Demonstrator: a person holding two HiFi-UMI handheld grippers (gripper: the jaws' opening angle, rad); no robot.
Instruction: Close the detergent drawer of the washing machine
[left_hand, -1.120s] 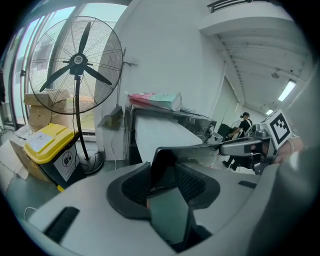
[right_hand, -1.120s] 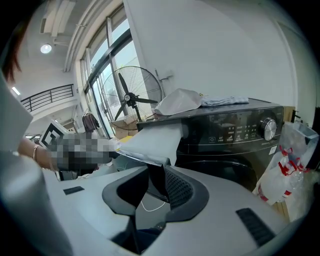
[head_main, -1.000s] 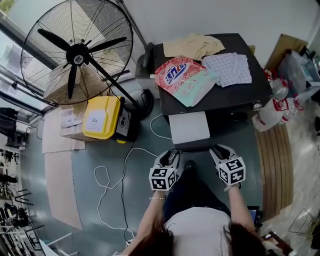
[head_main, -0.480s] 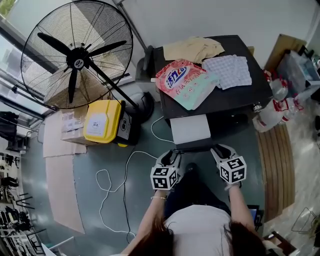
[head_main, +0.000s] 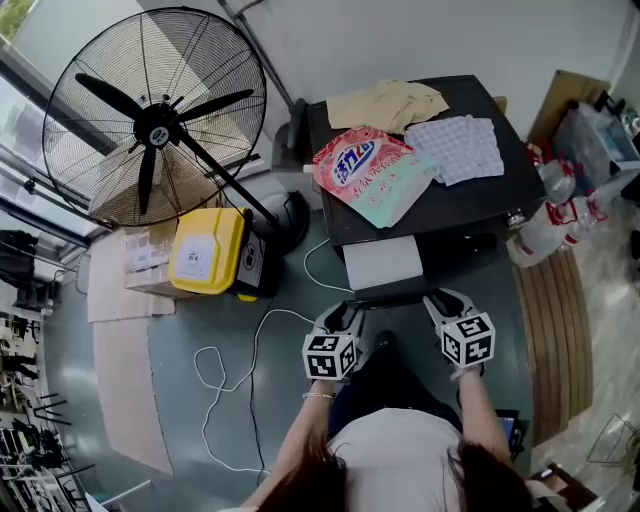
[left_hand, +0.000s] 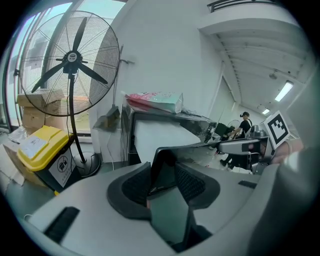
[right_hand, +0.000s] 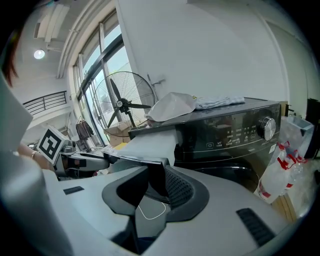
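Observation:
The black washing machine (head_main: 440, 205) stands with its detergent drawer (head_main: 383, 263) pulled out towards me, white on top with a dark front panel (head_main: 392, 296). My left gripper (head_main: 344, 314) is shut on the panel's left end; in the left gripper view that corner (left_hand: 161, 165) sits between the pads (left_hand: 131, 186). My right gripper (head_main: 438, 301) is shut on the panel's right end, and the right gripper view shows that corner (right_hand: 156, 172) between its jaws, the machine's control face (right_hand: 235, 134) behind. Both grippers point slightly downward at the drawer.
On the machine lie a detergent bag (head_main: 368, 170), a beige cloth (head_main: 385, 102) and a checked cloth (head_main: 460, 146). A large standing fan (head_main: 155, 115) and a yellow bin (head_main: 208, 250) are to the left. A white cable (head_main: 240, 350) trails on the floor. Bottles (head_main: 545, 225) stand at right.
The visible white top of the drawer looks slightly shorter than a second ago. Both grippers keep the same hold on the front panel.

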